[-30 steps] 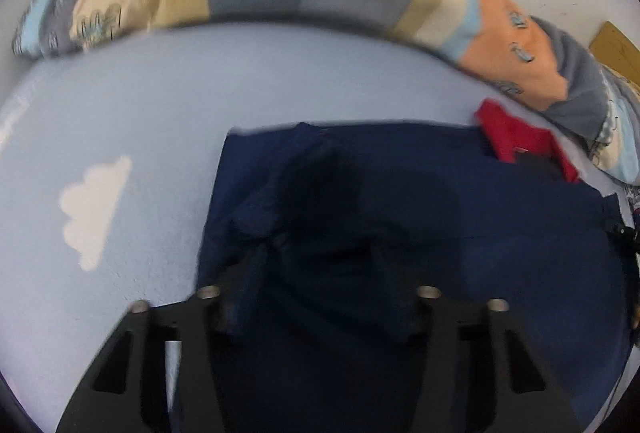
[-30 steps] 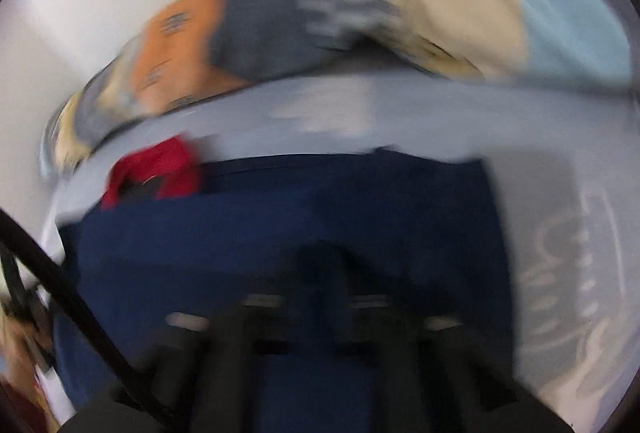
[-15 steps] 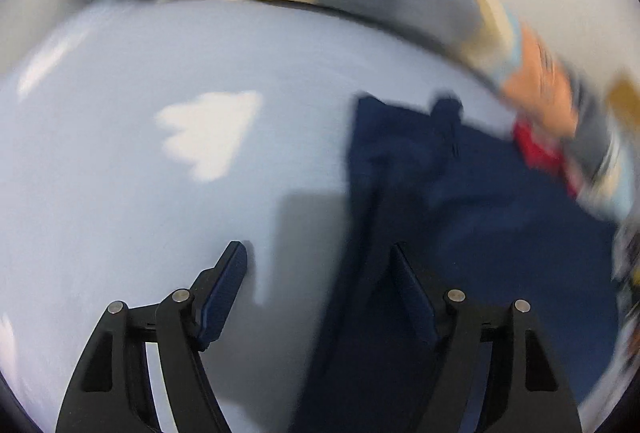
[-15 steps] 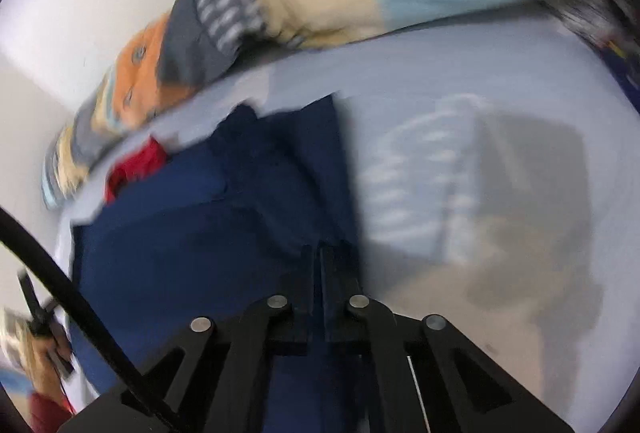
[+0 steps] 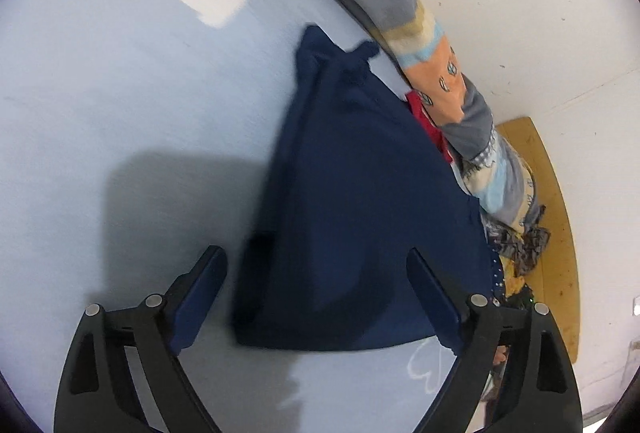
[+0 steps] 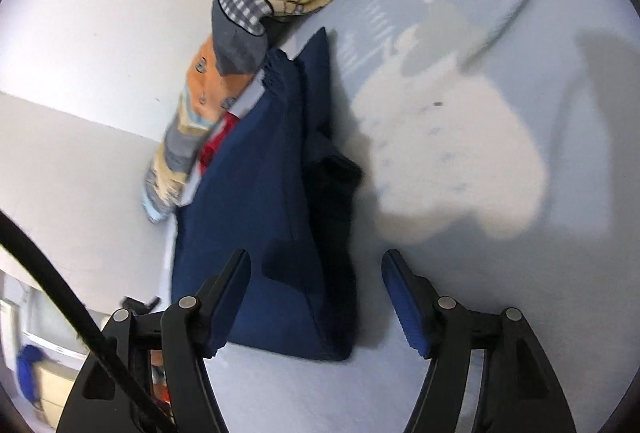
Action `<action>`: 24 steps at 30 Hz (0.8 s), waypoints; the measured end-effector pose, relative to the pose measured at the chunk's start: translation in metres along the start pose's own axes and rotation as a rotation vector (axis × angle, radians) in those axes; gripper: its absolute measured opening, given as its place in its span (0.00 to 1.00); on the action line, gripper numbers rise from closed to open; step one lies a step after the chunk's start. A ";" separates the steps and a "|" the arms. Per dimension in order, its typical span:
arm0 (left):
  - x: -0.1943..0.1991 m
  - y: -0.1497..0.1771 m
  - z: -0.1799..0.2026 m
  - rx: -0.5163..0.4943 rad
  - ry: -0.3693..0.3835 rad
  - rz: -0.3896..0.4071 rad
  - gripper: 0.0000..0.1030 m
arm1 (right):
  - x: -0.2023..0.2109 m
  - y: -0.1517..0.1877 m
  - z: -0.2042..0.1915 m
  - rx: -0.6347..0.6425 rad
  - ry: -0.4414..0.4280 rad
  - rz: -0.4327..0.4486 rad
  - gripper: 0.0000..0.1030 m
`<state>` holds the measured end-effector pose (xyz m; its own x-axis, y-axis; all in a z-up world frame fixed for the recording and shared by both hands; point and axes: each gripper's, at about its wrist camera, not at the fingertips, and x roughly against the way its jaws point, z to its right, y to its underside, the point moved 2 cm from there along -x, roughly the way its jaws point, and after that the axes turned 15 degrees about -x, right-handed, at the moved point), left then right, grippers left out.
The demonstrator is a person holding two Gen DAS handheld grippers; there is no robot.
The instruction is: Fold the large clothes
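1. Pale blue bedsheet (image 5: 120, 93) covers the bed, printed with white cloud shapes, and a white wall rises behind it. A patchwork quilt (image 5: 400, 5) is bunched along the wall side.
2. From the left wrist view, the navy garment (image 5: 360, 213) lies folded into a long narrow shape on the sheet, running from about 6 o'clock up toward 12, its far end bunched. Only this view shows a wooden board (image 5: 552, 201) at 3 o'clock by the wall and a dark tangle of other clothes (image 5: 520, 249) beside it.
3. The right wrist view shows the same garment (image 6: 272, 201) at center-left, with layered folds along its right edge, and a big white cloud print (image 6: 452, 161) at 2 o'clock. A black cable (image 6: 60, 297) crosses at 8 o'clock.
4. A red piece (image 5: 424, 117) peeks out between garment and quilt in both views.
5. The left gripper (image 5: 316, 297) is spread wide, holding nothing, hovering over the garment's near end.
6. The right gripper (image 6: 316, 293) is likewise wide apart and holds nothing; its left finger overlaps the garment in view.
7. Bare sheet spreads at 9 o'clock in the left view and at 3 o'clock in the right; the quilt crowds the far side.
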<state>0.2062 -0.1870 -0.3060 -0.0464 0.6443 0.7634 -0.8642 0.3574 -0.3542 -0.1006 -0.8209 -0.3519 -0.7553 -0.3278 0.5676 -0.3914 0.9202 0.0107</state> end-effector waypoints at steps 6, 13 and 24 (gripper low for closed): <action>-0.041 -0.025 0.030 -0.044 0.011 0.007 0.92 | -0.056 0.005 -0.038 0.099 -0.039 -0.128 0.75; -0.056 -0.031 0.057 -0.145 -0.214 0.030 0.15 | -0.077 0.021 -0.069 0.278 0.103 -0.061 0.20; 0.024 0.006 0.111 -0.275 -0.218 0.104 0.14 | 0.006 0.086 -0.128 0.492 0.062 0.019 0.12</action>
<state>0.1443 -0.2440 -0.2300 -0.2584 0.5379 0.8024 -0.6838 0.4849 -0.5452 -0.0716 -0.7167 -0.2417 -0.7378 -0.2846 0.6120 -0.5907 0.7111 -0.3814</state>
